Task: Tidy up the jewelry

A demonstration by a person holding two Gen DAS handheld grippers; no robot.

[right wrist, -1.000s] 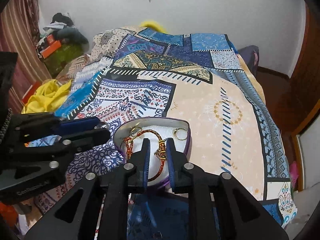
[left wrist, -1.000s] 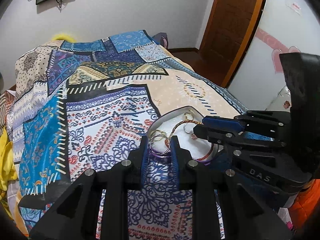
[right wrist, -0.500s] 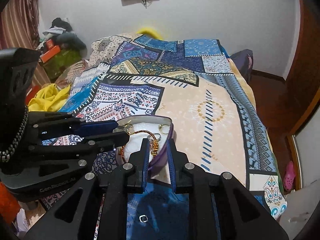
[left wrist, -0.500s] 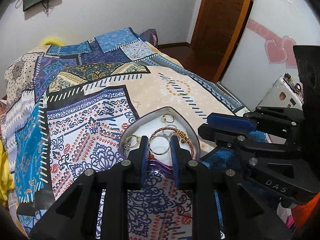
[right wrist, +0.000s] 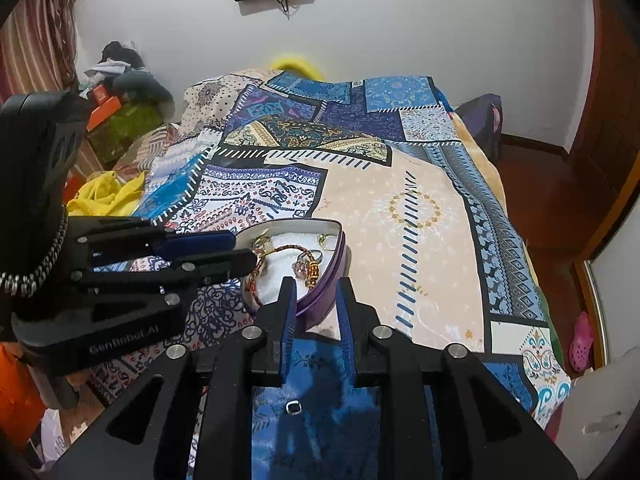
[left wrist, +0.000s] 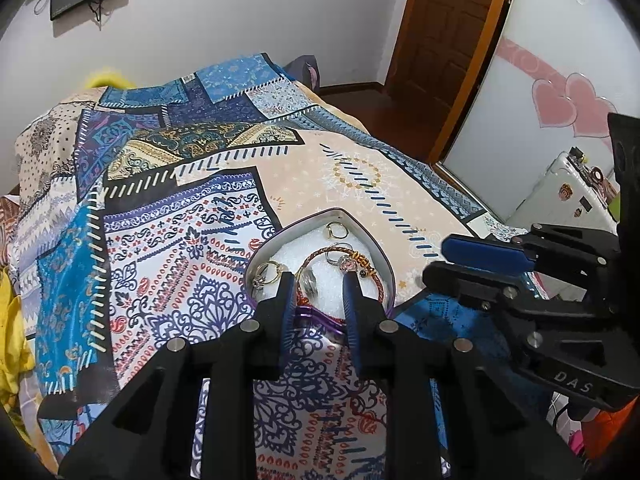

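Note:
A purple heart-shaped tin with white foam lining sits on the patterned bedspread. It holds a red-gold braided bangle, several gold rings and a silver ring. My left gripper is open and empty, its tips just above the tin's near edge. My right gripper is open and empty, its tips at the tin's near right wall. A small silver ring lies on the blue cloth below the right gripper.
The bed fills the view, with yellow cloth at its left side. A wooden door and a white wardrobe with pink hearts stand to the right. Clutter sits in the far left corner.
Both grippers have drawn back from the tin. The left one released the silver ring into the tin; both now stand a little wider open.

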